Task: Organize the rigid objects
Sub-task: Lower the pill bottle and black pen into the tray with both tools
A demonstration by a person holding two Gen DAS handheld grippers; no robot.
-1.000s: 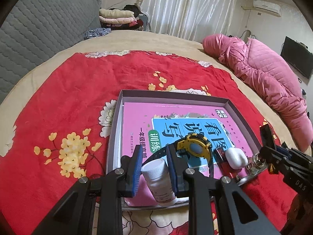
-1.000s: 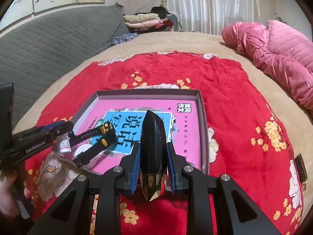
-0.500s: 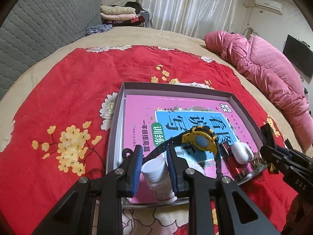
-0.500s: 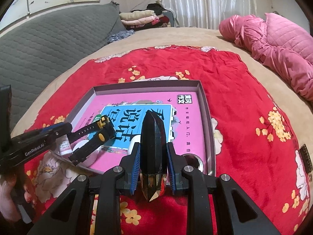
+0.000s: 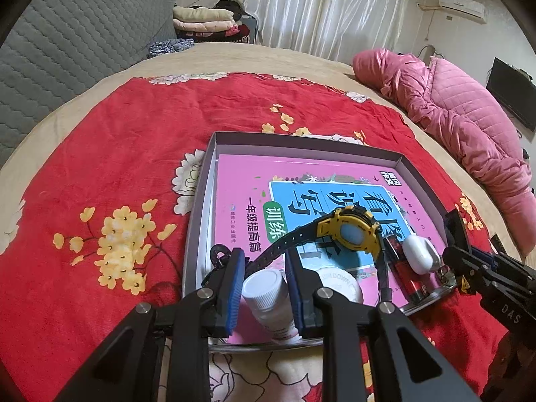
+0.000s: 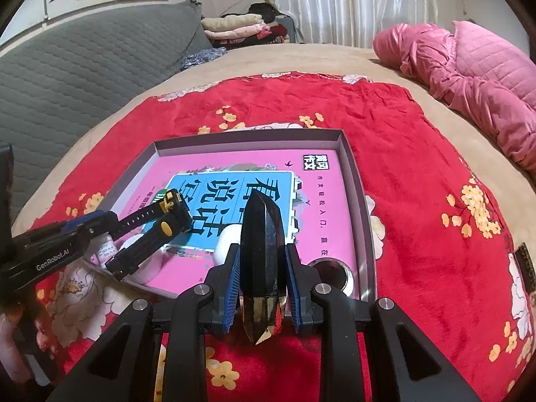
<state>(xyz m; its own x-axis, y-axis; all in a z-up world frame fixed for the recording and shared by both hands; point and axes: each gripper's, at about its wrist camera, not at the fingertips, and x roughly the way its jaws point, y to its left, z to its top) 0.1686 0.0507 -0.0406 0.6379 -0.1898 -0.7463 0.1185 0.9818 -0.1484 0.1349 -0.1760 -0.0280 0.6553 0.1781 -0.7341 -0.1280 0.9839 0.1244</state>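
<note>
My left gripper (image 5: 264, 264) is shut on a small white bottle (image 5: 264, 289) with a screw cap, over the near edge of the grey tray (image 5: 301, 138). A pink book (image 5: 241, 187) lies flat in the tray. On it lie a yellow-and-black watch (image 5: 351, 234), a white earbud case (image 5: 420, 254), a red lighter (image 5: 407, 278) and a round white tin (image 5: 338, 284). My right gripper (image 6: 263, 254) is shut on a dark faceted crystal (image 6: 263, 234) pointing forward over the tray's (image 6: 355, 181) near right corner, beside a round metal piece (image 6: 330, 269).
The tray sits on a red flowered cloth (image 5: 117, 154) spread over a tan bed. A pink quilted jacket (image 5: 469, 127) lies at the far right, a grey headboard (image 5: 67, 50) at the left. Folded clothes (image 5: 204, 23) are stacked at the back, and a person's hand (image 6: 13, 341) shows at the lower left.
Both grippers keep their grip. The right gripper with the crystal has edged slightly forward over the tray's near corner, so the round metal piece now shows beside it.
</note>
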